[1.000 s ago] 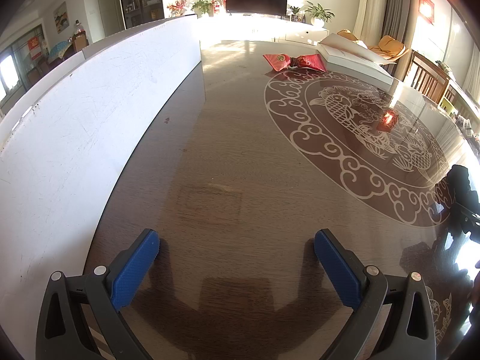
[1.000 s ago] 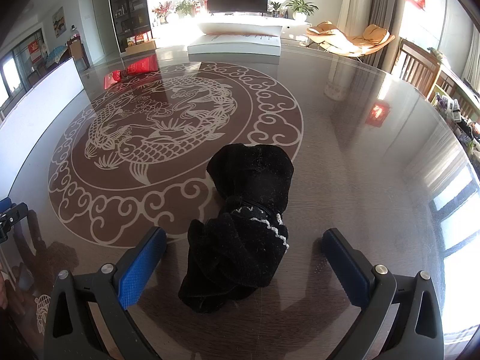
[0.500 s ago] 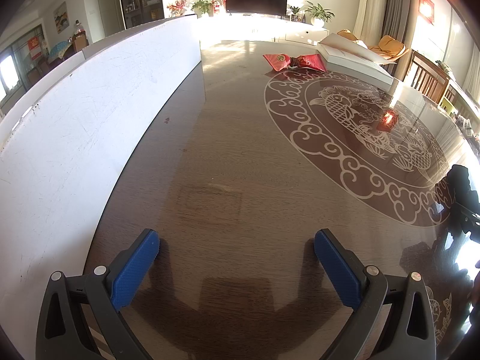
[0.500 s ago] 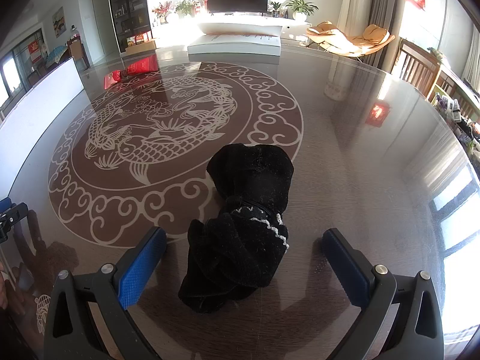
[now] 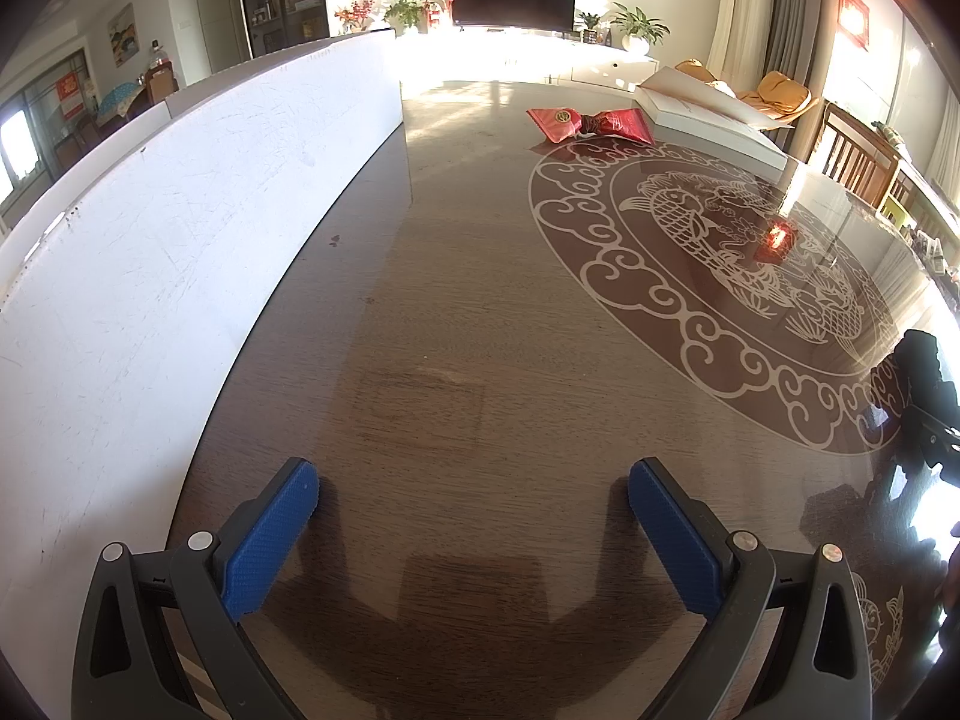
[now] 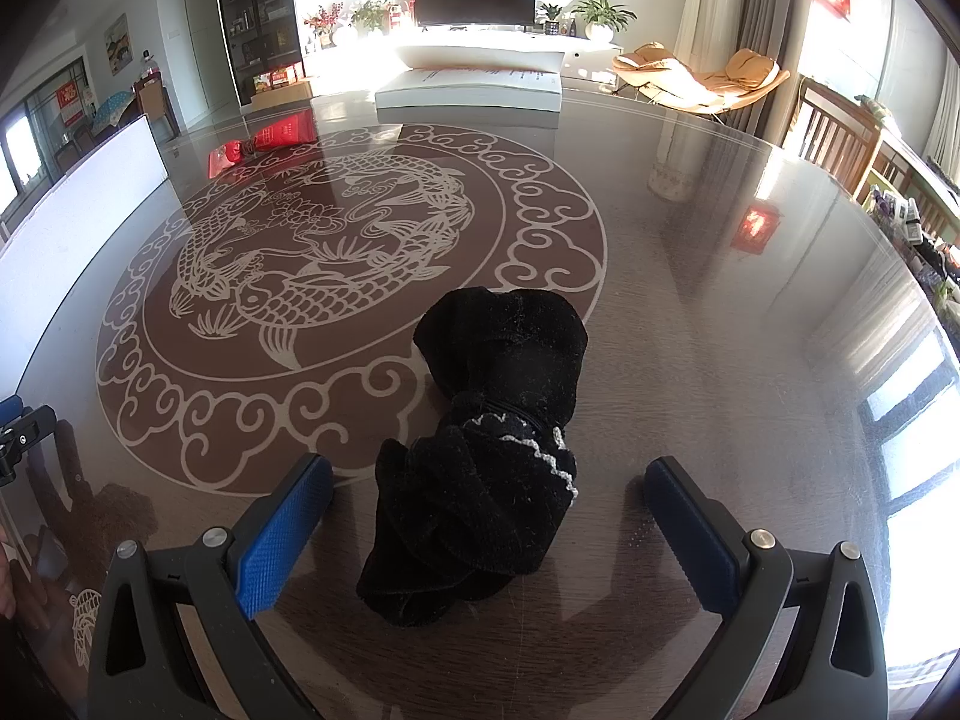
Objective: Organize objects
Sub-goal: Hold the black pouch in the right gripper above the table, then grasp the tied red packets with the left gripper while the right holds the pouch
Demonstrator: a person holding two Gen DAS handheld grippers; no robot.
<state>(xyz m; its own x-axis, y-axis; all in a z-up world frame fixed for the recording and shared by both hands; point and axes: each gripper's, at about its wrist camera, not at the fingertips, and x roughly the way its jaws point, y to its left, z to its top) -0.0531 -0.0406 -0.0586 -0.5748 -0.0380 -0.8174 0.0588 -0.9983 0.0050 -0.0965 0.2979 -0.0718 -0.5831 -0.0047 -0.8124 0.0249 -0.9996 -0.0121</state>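
A black velvet pouch (image 6: 492, 450) with white trim at its tied neck lies on the glossy table, its near end between the blue pads of my right gripper (image 6: 489, 510), which is open and not touching it. The same pouch (image 5: 921, 360) shows at the far right of the left wrist view. My left gripper (image 5: 474, 510) is open over bare table with nothing between its fingers. A red pouch (image 5: 588, 123) lies far ahead of it, and shows as the red pouch (image 6: 264, 141) at the back left in the right wrist view.
A tall white board (image 5: 180, 228) stands along the table's left side. A flat white box (image 6: 471, 90) sits at the far end of the table (image 6: 720, 360), which bears a large round fish motif (image 6: 336, 276). Wooden chairs (image 6: 840, 138) stand to the right.
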